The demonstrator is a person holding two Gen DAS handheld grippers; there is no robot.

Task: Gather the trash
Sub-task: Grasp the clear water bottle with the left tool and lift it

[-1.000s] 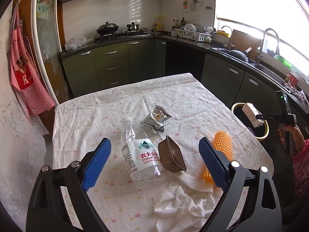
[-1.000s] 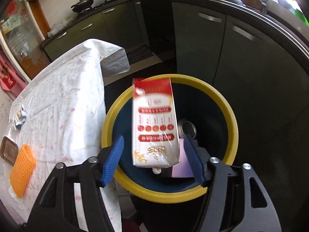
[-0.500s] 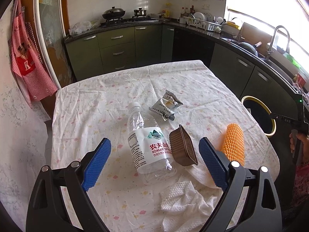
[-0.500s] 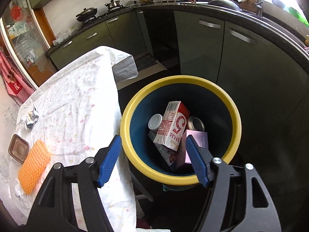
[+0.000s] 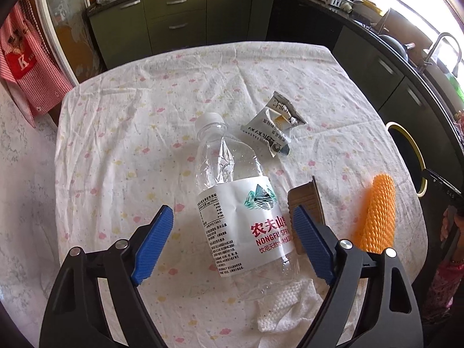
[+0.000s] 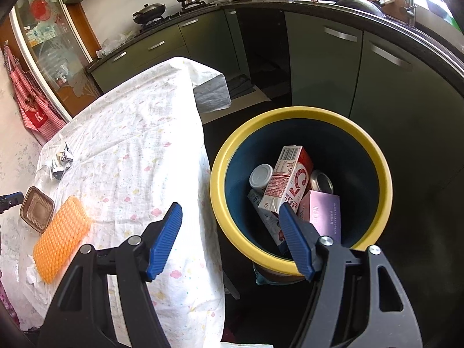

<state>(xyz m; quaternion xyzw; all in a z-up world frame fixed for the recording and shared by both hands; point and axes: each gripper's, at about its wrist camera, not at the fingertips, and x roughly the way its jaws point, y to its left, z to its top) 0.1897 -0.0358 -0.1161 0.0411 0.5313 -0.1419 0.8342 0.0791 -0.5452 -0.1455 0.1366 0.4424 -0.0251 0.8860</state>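
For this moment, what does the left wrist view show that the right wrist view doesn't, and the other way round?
Left wrist only: the plastic bottle lying between the closing, not yet touching left gripper, and a crumpled white tissue.
Right wrist only: the bin's contents, including a red-and-white carton and a pink box, seen past the open, empty right gripper.
Both: brown tray, orange foam net, silver wrapper, the yellow-rimmed bin.
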